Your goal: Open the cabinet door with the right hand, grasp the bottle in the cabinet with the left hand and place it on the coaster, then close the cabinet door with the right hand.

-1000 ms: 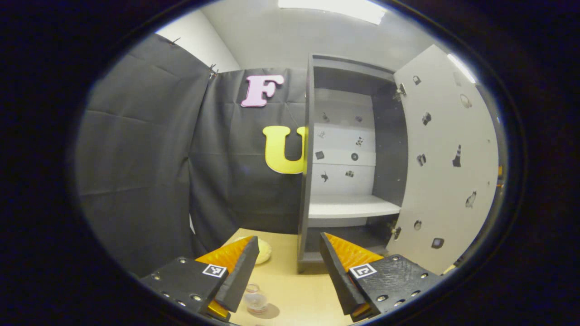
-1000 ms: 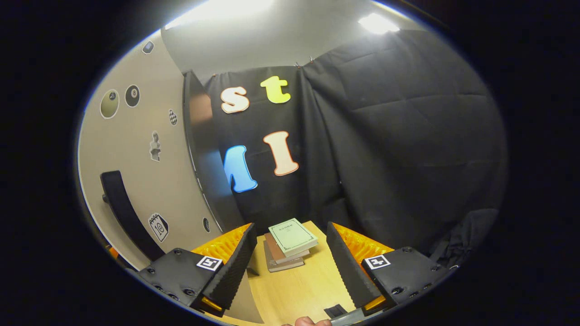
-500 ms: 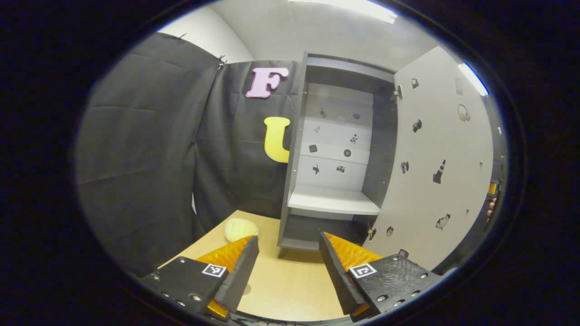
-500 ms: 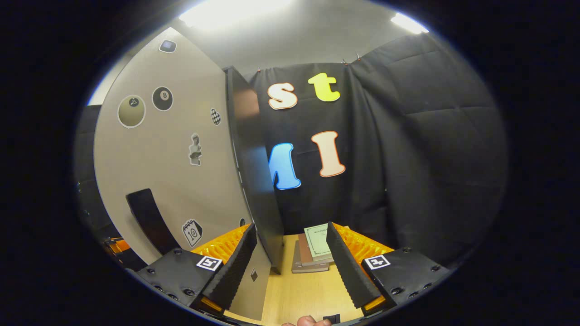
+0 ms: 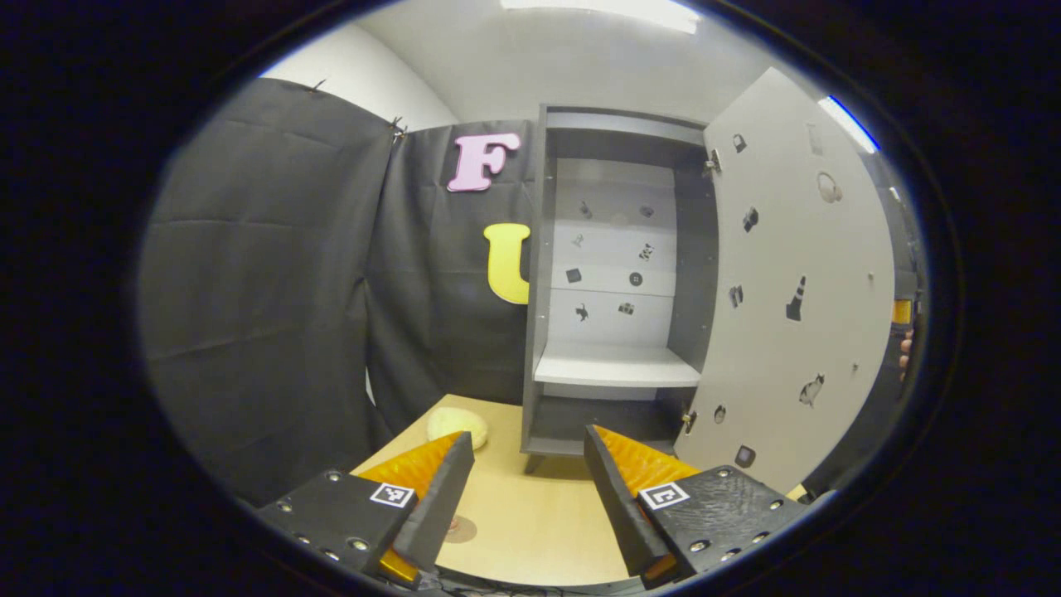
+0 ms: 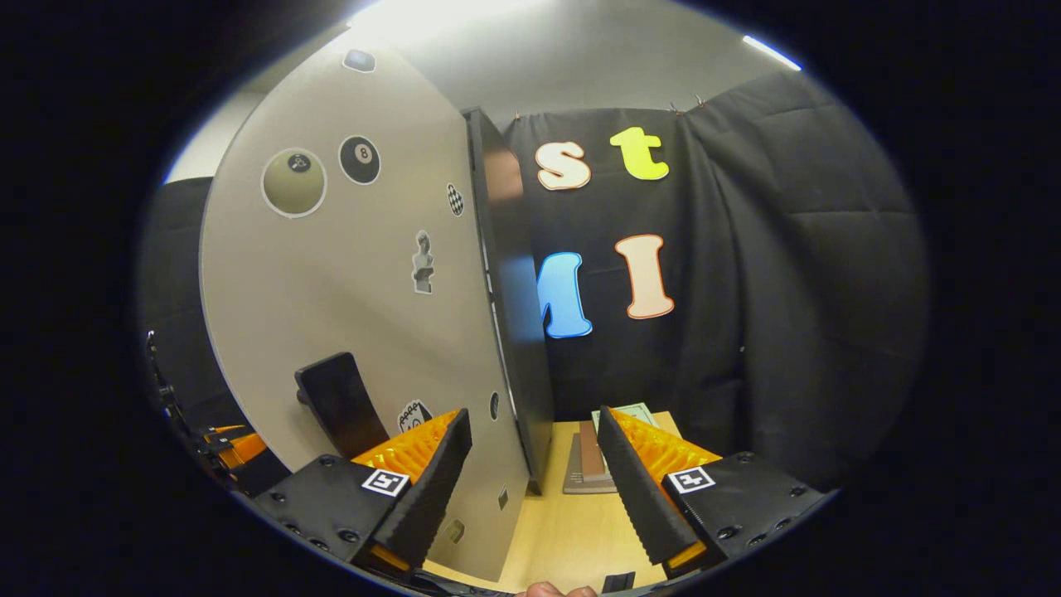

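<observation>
We cannot make out the bottle. The shelves of the open dark grey cabinet (image 5: 537, 249) are bare, and a second ago a small clear bottle stood on the light wooden table (image 5: 530, 531) right at the left gripper's (image 5: 527, 437) fingers. Now we see just a flat brownish disc (image 5: 458, 528), probably the coaster, peeking out beside one finger, which likely hides the bottle. The left gripper has pulled back from the table and hangs released, holding nothing. To us this says the placing is done.

A pale yellow rounded lump (image 5: 457, 423) lies near the cabinet's foot. The pale cabinet door with small stickers (image 6: 348, 274) stands wide open. The right gripper's (image 6: 533, 414) view has swung round onto the door's outer face, so the curved black door handle (image 6: 340, 402) now sits close to one finger. Its jaws are spread and empty, the door's free edge between them. We judge that closing the door is what remains.
</observation>
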`<state>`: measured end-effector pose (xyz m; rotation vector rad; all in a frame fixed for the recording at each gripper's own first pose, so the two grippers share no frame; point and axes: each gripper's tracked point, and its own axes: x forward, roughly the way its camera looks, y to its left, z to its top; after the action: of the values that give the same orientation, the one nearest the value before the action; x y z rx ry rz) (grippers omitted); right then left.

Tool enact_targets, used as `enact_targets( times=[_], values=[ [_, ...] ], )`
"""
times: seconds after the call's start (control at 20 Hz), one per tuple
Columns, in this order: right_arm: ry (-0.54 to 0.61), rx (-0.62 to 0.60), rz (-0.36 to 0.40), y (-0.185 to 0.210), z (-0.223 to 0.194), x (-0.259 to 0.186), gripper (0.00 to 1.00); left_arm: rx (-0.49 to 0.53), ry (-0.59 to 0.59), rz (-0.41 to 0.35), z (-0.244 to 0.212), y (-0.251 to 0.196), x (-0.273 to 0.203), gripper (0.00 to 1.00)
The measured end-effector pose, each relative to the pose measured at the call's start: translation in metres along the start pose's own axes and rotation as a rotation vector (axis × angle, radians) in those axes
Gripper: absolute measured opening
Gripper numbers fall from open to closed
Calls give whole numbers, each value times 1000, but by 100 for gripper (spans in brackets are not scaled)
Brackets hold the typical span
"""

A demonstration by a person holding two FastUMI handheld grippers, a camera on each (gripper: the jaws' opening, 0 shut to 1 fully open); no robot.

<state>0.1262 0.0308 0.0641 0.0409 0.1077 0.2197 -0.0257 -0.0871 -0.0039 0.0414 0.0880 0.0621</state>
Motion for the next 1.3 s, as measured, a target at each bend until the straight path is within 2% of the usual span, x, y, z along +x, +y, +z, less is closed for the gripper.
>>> enact_targets(
  times=[0.05, 0.1, 0.2, 0.25, 0.3, 0.4, 0.45, 0.5, 0.55, 0.6, 0.65, 0.9, 0.95, 1.0, 1.15, 1.2, 1.3],
  values=[
    [-1, -14, -22, 1, 2, -1, 91, -1, 1, -7, 0, 7, 2, 80],
    [-1, -25, -42, 1, 2, -1, 91, -1, 4, -15, 0, 13, 6, 83],
    [-1, -27, -79, 6, 1, -3, 91, 1, 13, -34, -1, 27, 15, 80],
    [-1, -14, -91, 11, 0, -4, 97, 2, 16, -44, -2, 33, 19, 80],
    [2, 10, -94, 22, -4, -7, 91, 5, 23, -53, -3, 40, 23, 83],
    [14, 74, -72, 44, -11, -7, 92, 10, 31, -65, -5, 53, 30, 83],
    [11, 105, -54, 57, -10, -7, 92, 12, 31, -74, -5, 56, 33, 80],
    [4, 132, -43, 69, -10, -6, 97, 12, 33, -81, -6, 62, 35, 80],
    [1, 142, -38, 79, -9, -5, 97, 12, 37, -86, -8, 67, 36, 80],
    [-1, 138, -37, 87, -10, -3, 97, 10, 37, -91, -10, 72, 38, 83],
    [-3, 127, -38, 95, -8, -1, 97, 7, 41, -94, -12, 77, 39, 80],
    [-14, 49, -50, 129, -5, 11, 97, -29, 37, -94, -15, 109, 42, 80],
    [-16, 48, -47, 136, -5, 13, 97, -35, 37, -92, -16, 116, 41, 83],
    [-17, 55, -39, 143, -6, 17, 98, -40, 36, -90, -16, 122, 41, 80],
    [-7, 79, -6, 169, -9, 27, 98, -43, 35, -89, -15, 139, 42, 80],
    [-8, 81, 2, 176, -8, 32, 98, -38, 35, -89, -15, 144, 42, 86],
    [-14, 87, 17, 191, -7, 42, 98, -27, 37, -84, -17, 155, 42, 86]
  ],
)
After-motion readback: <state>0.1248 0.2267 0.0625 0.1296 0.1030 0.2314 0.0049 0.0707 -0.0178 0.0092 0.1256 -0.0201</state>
